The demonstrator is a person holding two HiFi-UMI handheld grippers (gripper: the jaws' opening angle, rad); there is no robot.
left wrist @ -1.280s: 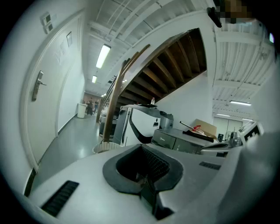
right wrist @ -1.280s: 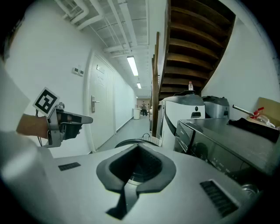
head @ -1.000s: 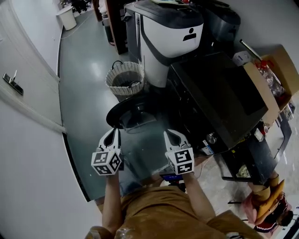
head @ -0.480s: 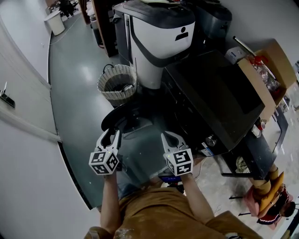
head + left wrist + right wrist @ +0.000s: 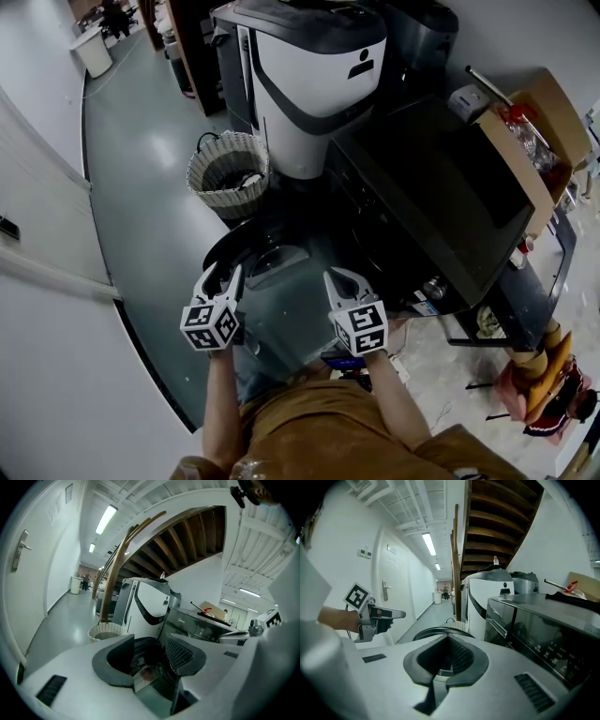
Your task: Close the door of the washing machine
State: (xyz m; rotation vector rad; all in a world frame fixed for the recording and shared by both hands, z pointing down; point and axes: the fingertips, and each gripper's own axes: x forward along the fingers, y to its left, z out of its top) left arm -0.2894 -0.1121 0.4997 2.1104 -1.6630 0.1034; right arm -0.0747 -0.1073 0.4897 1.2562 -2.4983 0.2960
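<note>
L gripper (image 5: 220, 275) jaws just sprung apart, nothing gripped yet; door (image 5: 267, 255) rim dead ahead, near. R gripper (image 5: 343, 277) clenched, empty. Door hangs wide open off washing machine (image 5: 422, 178) front. Prob L lining up to take rim, swing it shut.

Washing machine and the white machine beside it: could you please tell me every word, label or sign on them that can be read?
No words can be read.
Washing machine: brand word and button labels on its panel, too blurred.
White machine: one black person-shaped pictogram, no letters.
</note>
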